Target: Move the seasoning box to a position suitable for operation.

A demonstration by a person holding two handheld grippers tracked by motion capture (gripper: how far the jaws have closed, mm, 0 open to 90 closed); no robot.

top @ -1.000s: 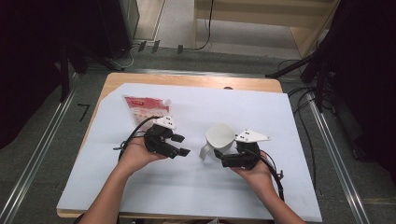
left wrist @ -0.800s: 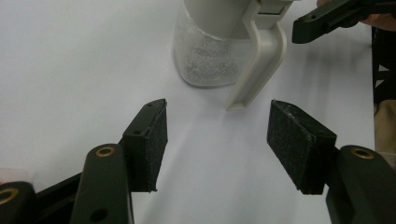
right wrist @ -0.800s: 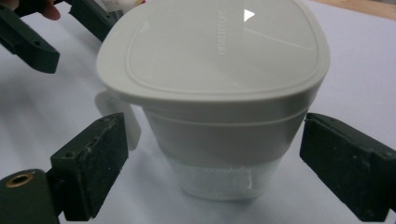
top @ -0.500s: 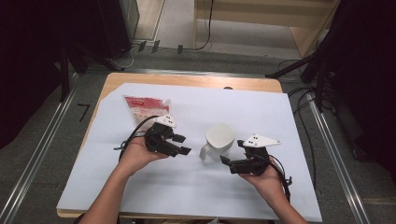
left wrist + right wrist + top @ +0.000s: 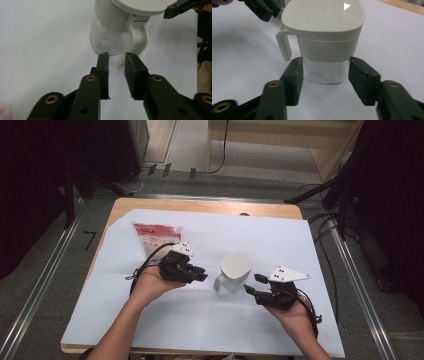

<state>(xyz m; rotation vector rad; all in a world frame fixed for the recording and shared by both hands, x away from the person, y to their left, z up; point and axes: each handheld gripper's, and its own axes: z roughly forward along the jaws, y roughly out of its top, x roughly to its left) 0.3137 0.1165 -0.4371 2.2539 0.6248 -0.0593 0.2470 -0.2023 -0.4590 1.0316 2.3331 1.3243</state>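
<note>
A white lidded pitcher (image 5: 235,270) with a clear base stands on the white sheet between my two grippers, its handle (image 5: 136,42) toward the left one. My left gripper (image 5: 202,274) points at it from the left. Its jaws (image 5: 115,56) have just been closing to a narrow gap with nothing between them, short of the handle. My right gripper (image 5: 254,285) sits just right of the pitcher. Its jaws (image 5: 326,60) have also just been closing and stand apart on either side of the clear base (image 5: 325,72), pads off it.
A red and white pouch (image 5: 155,235) lies flat at the back left of the white sheet (image 5: 280,235), behind my left hand. The sheet covers most of the wooden table (image 5: 200,205). Metal rails (image 5: 45,280) run along both sides.
My right gripper has drawn back to the right, away from the pitcher, and its jaws have narrowed. The left gripper's jaws have closed most of the way. The pitcher has stayed put.
</note>
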